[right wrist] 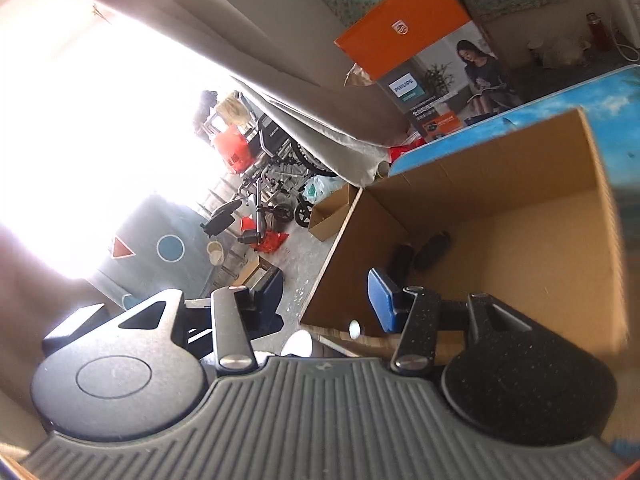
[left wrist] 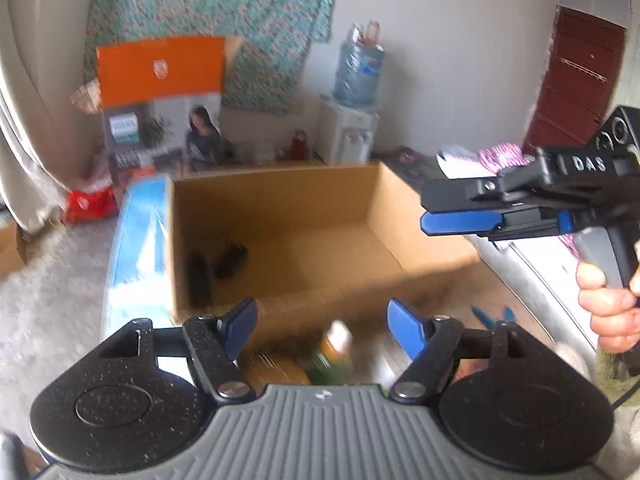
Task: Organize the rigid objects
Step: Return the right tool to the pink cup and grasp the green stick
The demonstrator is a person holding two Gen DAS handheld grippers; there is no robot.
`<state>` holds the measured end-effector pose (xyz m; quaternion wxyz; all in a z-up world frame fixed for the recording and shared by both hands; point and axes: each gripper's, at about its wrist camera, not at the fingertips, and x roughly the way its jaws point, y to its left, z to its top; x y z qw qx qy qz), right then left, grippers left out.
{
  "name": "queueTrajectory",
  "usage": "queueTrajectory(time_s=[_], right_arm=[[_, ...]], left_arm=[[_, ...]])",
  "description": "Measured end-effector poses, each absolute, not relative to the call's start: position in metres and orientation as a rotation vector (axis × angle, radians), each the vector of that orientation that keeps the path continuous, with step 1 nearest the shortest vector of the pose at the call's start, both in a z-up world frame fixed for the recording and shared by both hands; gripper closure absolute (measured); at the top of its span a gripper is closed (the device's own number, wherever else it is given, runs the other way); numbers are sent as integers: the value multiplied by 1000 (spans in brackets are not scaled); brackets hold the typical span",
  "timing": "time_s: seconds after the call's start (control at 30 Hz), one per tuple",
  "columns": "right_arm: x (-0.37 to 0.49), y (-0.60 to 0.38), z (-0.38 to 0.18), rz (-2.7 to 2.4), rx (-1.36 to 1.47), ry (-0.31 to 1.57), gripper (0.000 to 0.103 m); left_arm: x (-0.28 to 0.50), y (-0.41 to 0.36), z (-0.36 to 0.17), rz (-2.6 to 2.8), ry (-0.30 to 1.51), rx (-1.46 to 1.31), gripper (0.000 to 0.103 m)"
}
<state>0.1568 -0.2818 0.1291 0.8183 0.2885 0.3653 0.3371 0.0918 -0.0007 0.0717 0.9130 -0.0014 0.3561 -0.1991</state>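
Two dark objects (left wrist: pixel 216 268) lie together on the floor of the open cardboard box (left wrist: pixel 376 216), tucked into its left near corner; blur hides what they are. From the right wrist view they show again, close to the box's near wall.

Left gripper (left wrist: pixel 322 326) hangs just short of the box's near edge, its blue-padded fingers spread wide apart and holding nothing. Below and between them sits a green bottle with a pale cap (left wrist: pixel 334 350), outside the box, beside a brown carton (left wrist: pixel 272 368), both smeared by motion.

Right gripper (left wrist: pixel 460 208) reaches in from the right, level with the box's right wall. Seen side-on in the left view, its black and blue fingers overlap, so that view alone cannot settle it; the right wrist camera shows them parted, with nothing between them. A hand (left wrist: pixel 608 304) grips its handle.

Blue-handled pliers (left wrist: pixel 494 314) rest right of the box. Behind stand an orange Philips carton (left wrist: pixel 160 108) and a water dispenser (left wrist: pixel 352 120).
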Motion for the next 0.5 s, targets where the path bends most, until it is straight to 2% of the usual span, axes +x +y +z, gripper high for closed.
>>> queueTrajectory(time_s=[0.17, 0.4, 0.5], right_arm=[[102, -291, 78, 636, 628, 827, 56], [68, -271, 22, 566, 595, 928, 66], [69, -265, 13, 563, 593, 955, 68]], left_arm=[[74, -19, 29, -504, 847, -35, 35], [68, -49, -8, -550, 917, -6, 59], [70, -57, -17, -559, 928, 14, 65]])
